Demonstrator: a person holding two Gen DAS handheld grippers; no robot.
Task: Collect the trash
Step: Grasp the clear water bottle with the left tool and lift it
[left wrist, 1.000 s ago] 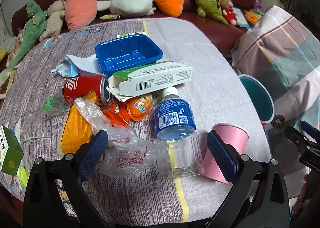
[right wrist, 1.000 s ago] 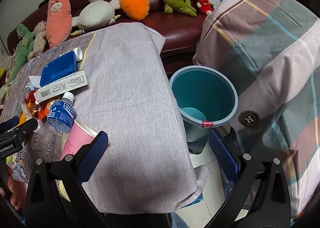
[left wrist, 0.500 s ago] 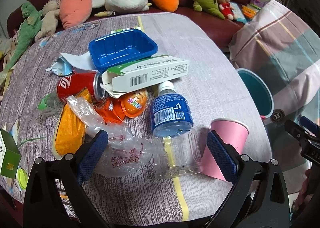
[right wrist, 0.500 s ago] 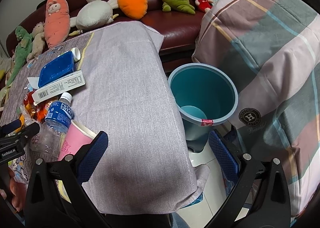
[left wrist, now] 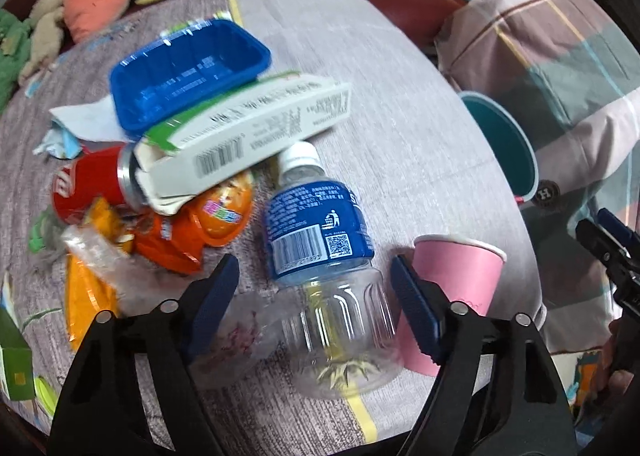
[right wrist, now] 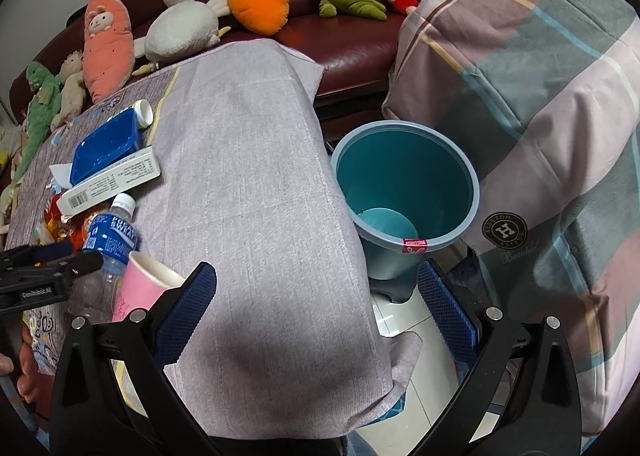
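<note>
Crinkled clear plastic wrap lies just beside the left gripper: keep it out of the grip. Jaws are closing around the clear plastic bottle with blue label, lying on the table, pads not yet touching. Centre on the ribbed body, clear of the pink paper cup. Right gripper hangs open, empty, near the teal plastic bin.

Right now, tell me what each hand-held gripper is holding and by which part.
Nothing is held yet. The left hand-held gripper is closing around the plastic bottle's clear lower body, pads not yet touching. The right hand-held gripper is open and empty.
</note>
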